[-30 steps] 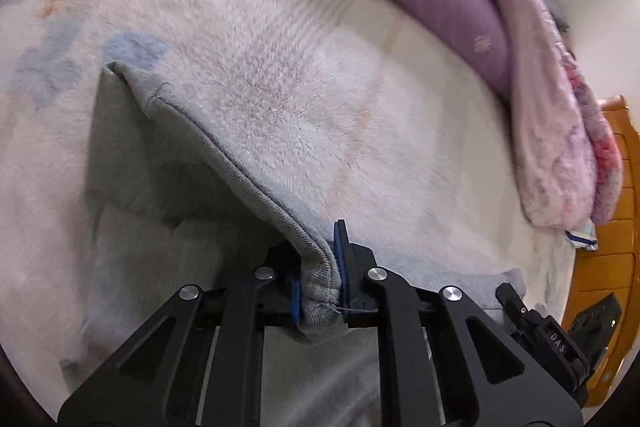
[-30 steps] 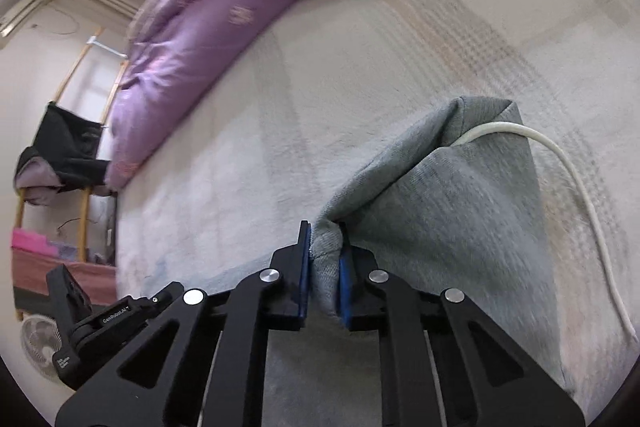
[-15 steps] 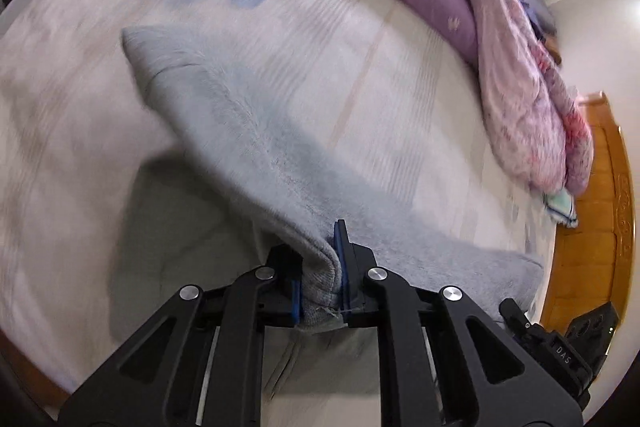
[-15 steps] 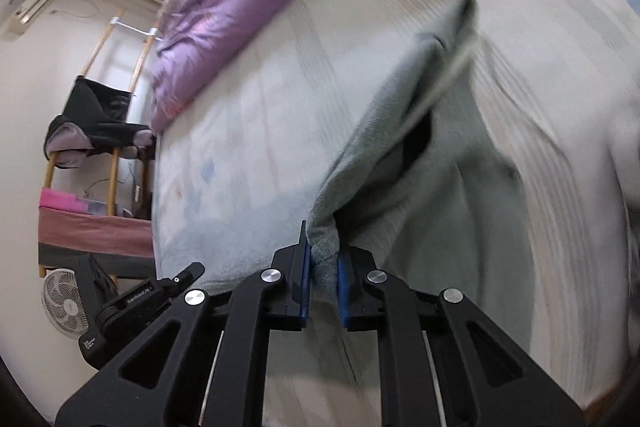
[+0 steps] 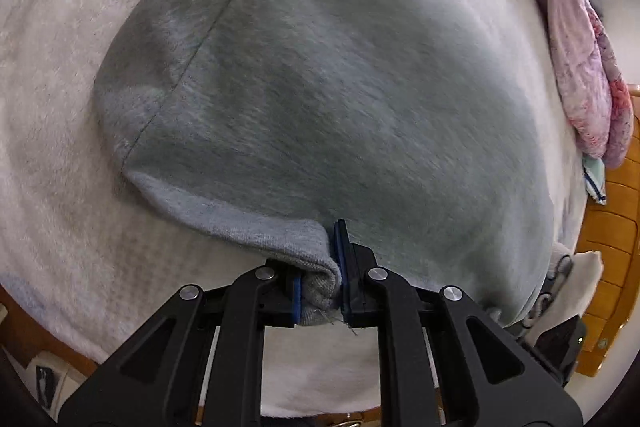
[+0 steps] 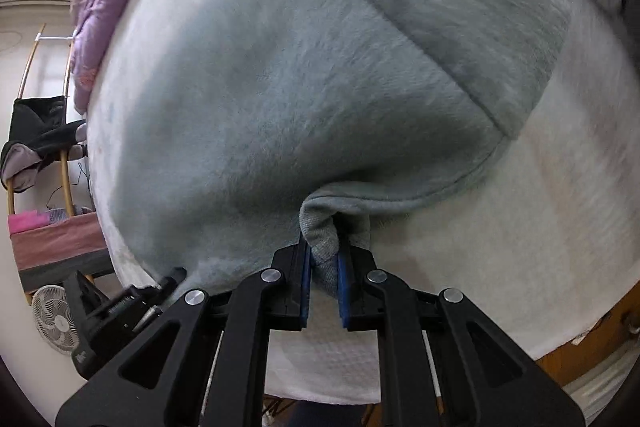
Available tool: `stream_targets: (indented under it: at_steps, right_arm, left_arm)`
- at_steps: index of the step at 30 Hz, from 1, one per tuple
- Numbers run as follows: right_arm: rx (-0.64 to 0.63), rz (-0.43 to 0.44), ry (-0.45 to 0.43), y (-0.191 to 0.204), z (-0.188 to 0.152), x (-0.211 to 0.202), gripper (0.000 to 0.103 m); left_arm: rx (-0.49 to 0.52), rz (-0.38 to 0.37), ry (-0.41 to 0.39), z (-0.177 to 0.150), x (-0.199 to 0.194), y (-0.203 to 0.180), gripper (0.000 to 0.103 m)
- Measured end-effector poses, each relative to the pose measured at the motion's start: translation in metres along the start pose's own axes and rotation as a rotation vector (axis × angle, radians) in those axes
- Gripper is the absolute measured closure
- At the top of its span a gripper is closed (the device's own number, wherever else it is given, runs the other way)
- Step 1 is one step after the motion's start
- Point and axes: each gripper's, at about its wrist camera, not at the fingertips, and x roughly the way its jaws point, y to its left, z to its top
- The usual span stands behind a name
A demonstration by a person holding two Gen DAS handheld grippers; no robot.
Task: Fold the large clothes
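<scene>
Both hand-held grippers, left (image 5: 320,285) and right (image 6: 323,273), pinch the grey garment's (image 5: 340,87) hem.

The grey garment (image 5: 360,87) is soft brushed fleece with a ribbed knit hem. The bed (image 5: 60,107) cover is fuzzy white plush. At 3 o'clock, glossy wooden headboard (image 5: 612,227).

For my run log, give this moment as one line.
left hand-held gripper: shut on grey sweatshirt hem | right hand-held gripper: shut on hem | garment spread over bed

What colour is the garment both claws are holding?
The garment is a plain grey-blue, clearest in the left wrist view.
</scene>
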Motion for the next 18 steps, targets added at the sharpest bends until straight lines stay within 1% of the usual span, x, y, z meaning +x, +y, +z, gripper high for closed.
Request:
stream_targets:
  at_steps: [2,3,4,5,6,7,8,9,10,11,13,15,17,18]
  right_arm:
    - [0.019,0.016,-0.013,-0.005,0.000,0.007,0.093]
    - [0.013,0.010,-0.009,-0.003,0.001,0.009,0.093]
    - [0.012,0.008,-0.005,-0.001,0.003,0.008,0.091]
    - [0.016,0.007,-0.001,0.000,0.003,0.006,0.090]
    - [0.010,0.002,0.003,0.004,0.002,0.002,0.089]
    - [-0.012,-0.020,0.002,0.011,0.000,-0.004,0.085]
    - [-0.030,-0.052,0.005,0.015,-0.004,-0.011,0.075]
    - [-0.045,-0.083,0.004,0.019,-0.008,-0.016,0.069]
    - [-0.059,-0.104,-0.001,0.023,-0.012,-0.023,0.060]
    - [-0.076,-0.118,-0.001,0.030,-0.017,-0.031,0.059]
    - [-0.099,-0.136,0.011,0.045,-0.022,-0.042,0.058]
    - [-0.140,-0.124,0.005,0.060,-0.025,-0.048,0.058]
    - [-0.232,-0.077,-0.043,0.094,-0.024,-0.053,0.060]
    - [-0.283,-0.055,-0.074,0.109,-0.023,-0.055,0.063]
  left_arm:
    - [0.022,0.011,-0.010,0.001,0.003,0.002,0.088]
    - [0.031,0.013,-0.008,0.001,0.006,0.003,0.087]
    - [0.030,0.008,-0.008,0.001,0.006,0.004,0.087]
    - [0.025,-0.006,-0.008,0.000,0.004,0.005,0.086]
    - [0.016,-0.033,-0.001,0.001,0.001,0.008,0.083]
    - [0.010,-0.055,0.007,0.000,0.000,0.008,0.078]
    - [0.002,-0.082,0.012,0.000,-0.004,0.011,0.062]
    - [-0.010,-0.103,0.007,-0.001,-0.011,0.015,0.048]
    - [-0.015,-0.094,-0.008,-0.002,-0.017,0.019,0.043]
    - [-0.018,-0.094,-0.029,-0.003,-0.026,0.025,0.039]
    - [-0.028,-0.132,-0.040,-0.003,-0.039,0.036,0.039]
    - [-0.059,-0.153,-0.057,-0.002,-0.049,0.050,0.039]
    - [-0.083,-0.157,-0.086,0.005,-0.058,0.068,0.039]
    - [-0.091,-0.148,-0.099,0.009,-0.061,0.075,0.039]
